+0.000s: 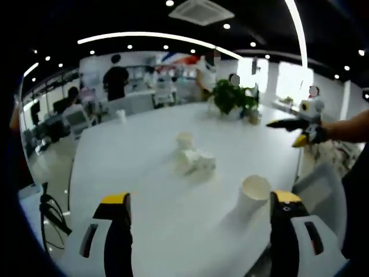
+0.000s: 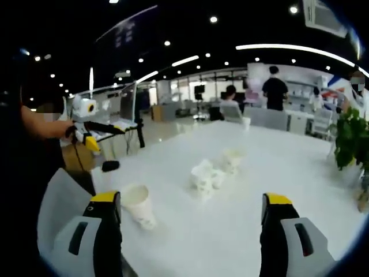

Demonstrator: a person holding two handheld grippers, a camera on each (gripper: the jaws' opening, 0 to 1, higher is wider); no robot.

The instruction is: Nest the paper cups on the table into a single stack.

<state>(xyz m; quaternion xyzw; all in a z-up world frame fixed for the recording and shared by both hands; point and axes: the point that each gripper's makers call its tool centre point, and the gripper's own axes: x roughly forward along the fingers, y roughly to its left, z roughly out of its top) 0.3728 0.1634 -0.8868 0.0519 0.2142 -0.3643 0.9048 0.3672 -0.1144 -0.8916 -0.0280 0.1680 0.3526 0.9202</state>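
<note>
A white table carries several white paper cups. One cup stands upright near the table's edge, close to the right jaw of my left gripper, which is open and holds nothing. Farther out, a small heap of cups lies on its side, with another upright cup behind it. In the right gripper view the same near cup, heap and upright cup lie ahead of my right gripper, also open and empty.
A potted plant stands at the table's far side, and a lone cup sits at the far edge. A small black object lies by the table edge. A grey chair back is close by. People stand at desks beyond.
</note>
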